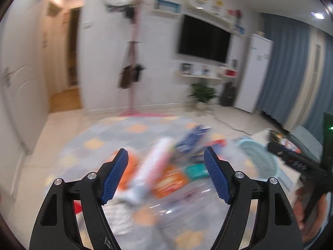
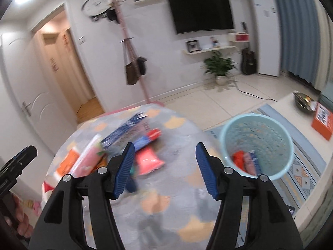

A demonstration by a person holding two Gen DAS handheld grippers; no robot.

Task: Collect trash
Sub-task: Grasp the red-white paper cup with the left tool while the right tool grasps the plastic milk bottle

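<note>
Several pieces of trash lie on a round table with a grey patterned cloth [image 2: 166, 208]: a long pink and white pack [image 2: 87, 158], a dark blue packet [image 2: 127, 129], a pink-red pouch [image 2: 148, 161], a red and blue wrapper [image 2: 149, 137] and an orange packet [image 2: 67, 163]. The left wrist view is blurred but shows the pink and white pack [image 1: 154, 162] and an orange packet [image 1: 170, 180]. A pale blue perforated bin [image 2: 258, 129] stands to the right of the table with red and pink wrappers inside. My left gripper [image 1: 165, 156] and right gripper [image 2: 165, 152] hover open above the table, holding nothing.
A low white table [image 2: 291, 108] right of the bin holds a metal bowl [image 2: 302, 102] and an orange box [image 2: 322, 123]. A patterned rug [image 2: 301, 166] lies under the bin. A pink coat stand [image 2: 133, 58], a plant [image 2: 220, 66] and a guitar [image 2: 248, 60] line the far wall.
</note>
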